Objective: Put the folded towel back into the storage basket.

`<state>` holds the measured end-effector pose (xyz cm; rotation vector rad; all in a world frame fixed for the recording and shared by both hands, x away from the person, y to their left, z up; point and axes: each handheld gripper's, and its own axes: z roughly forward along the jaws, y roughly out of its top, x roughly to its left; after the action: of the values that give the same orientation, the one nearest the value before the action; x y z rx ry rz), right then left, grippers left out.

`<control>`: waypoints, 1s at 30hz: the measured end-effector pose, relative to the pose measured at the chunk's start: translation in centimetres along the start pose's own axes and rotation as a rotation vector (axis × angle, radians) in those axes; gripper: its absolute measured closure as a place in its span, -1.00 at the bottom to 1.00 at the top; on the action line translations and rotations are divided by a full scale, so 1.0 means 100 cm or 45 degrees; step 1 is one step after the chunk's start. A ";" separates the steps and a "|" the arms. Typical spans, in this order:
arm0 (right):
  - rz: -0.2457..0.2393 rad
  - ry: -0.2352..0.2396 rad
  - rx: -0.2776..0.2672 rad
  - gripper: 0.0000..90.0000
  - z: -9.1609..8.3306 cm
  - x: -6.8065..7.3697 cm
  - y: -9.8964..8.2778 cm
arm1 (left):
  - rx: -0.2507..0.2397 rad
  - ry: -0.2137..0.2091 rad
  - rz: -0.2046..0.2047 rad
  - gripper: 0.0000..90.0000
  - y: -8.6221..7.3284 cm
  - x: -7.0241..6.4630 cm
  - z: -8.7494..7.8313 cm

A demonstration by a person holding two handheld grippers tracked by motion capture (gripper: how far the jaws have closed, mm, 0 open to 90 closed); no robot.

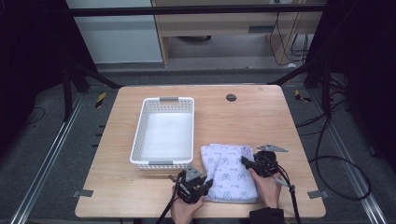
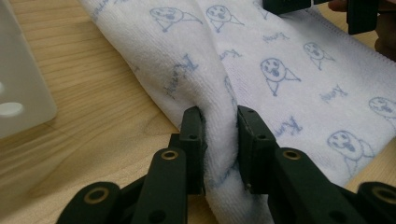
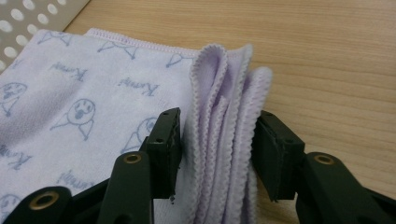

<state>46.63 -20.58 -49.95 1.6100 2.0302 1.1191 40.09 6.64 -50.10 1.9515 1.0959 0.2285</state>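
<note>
Folded towel (image 1: 229,172) lay pinched at both sides, white basket (image 1: 164,132) beyond.
Left gripper (image 2: 219,135) squeezed its rolled edge; right gripper (image 3: 215,140) clamped the stacked hems between its jaws.

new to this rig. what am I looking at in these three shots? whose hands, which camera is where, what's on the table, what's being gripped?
No robot arm here: a person holds a two-jaw tool in each hand. The high view looks down on the wooden table from above. The other two cameras ride on the tools, looking along their black jaws. On the table sit an empty white basket and a folded white towel printed with small faces. The left gripper pinches a fold at the towel's near edge. The right gripper clamps the stacked layers on the opposite side.
</note>
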 end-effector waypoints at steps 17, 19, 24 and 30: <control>0.060 0.071 0.004 0.71 0.002 0.004 -0.002 | -0.021 -0.010 0.002 0.62 -0.002 0.001 0.000; 0.046 0.071 -0.007 0.72 0.000 0.004 -0.001 | -0.032 -0.016 -0.006 0.64 -0.002 0.002 -0.001; 0.029 0.092 -0.069 0.72 -0.011 0.007 0.003 | -0.048 -0.028 0.001 0.65 0.001 0.001 -0.006; 0.000 0.103 -0.137 0.72 -0.033 0.018 0.016 | -0.098 -0.040 0.017 0.66 0.010 -0.001 -0.019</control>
<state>45.01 -20.09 -46.27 1.5358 1.9830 1.2899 39.63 7.46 -48.18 1.8884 1.0388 0.2432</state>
